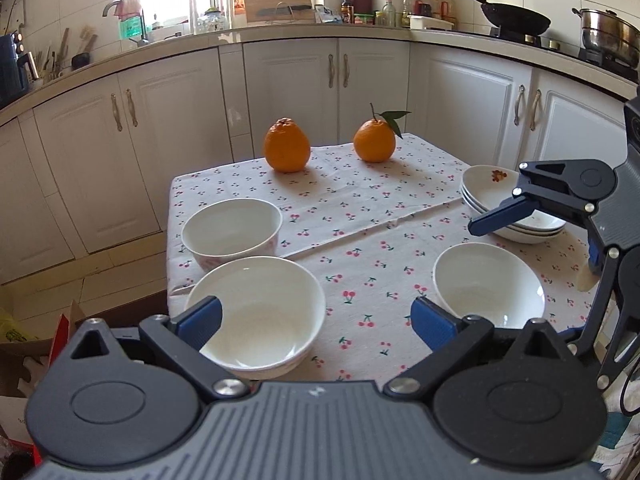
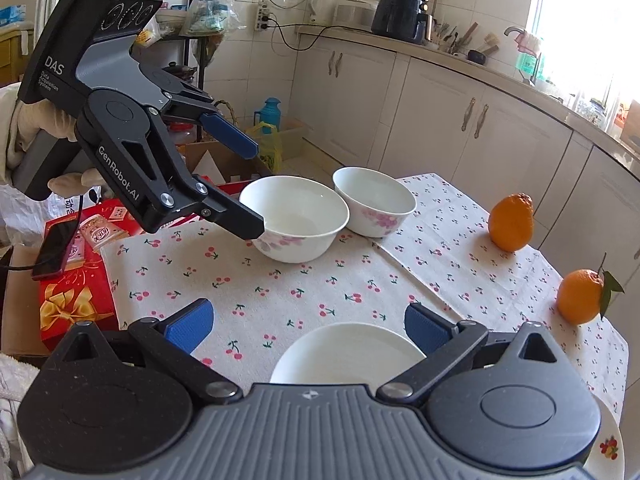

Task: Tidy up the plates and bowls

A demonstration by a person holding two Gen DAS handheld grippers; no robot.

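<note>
On the cherry-print tablecloth [image 1: 360,216] stand two white bowls with pink flowers, a nearer one [image 1: 256,316] [image 2: 296,220] and a farther one [image 1: 232,236] [image 2: 374,206]. A plain white deep plate [image 1: 488,284] [image 2: 348,352] lies to the right of them, and a stack of fruit-patterned plates [image 1: 516,204] [image 2: 608,448] lies behind it. My left gripper [image 1: 316,324] [image 2: 256,192] is open above the nearer bowl's rim and holds nothing. I cannot tell whether its lower finger touches that rim. My right gripper [image 2: 308,328] [image 1: 532,244] is open and empty, over the deep plate and beside the stack.
Two oranges [image 1: 287,145] [image 1: 375,141] sit at the table's far edge. White cabinets [image 1: 288,80] run behind the table. A red gift box [image 2: 76,288] with a phone [image 2: 56,248] on it and a cardboard box [image 2: 224,160] stand on the floor beside the bowls' side.
</note>
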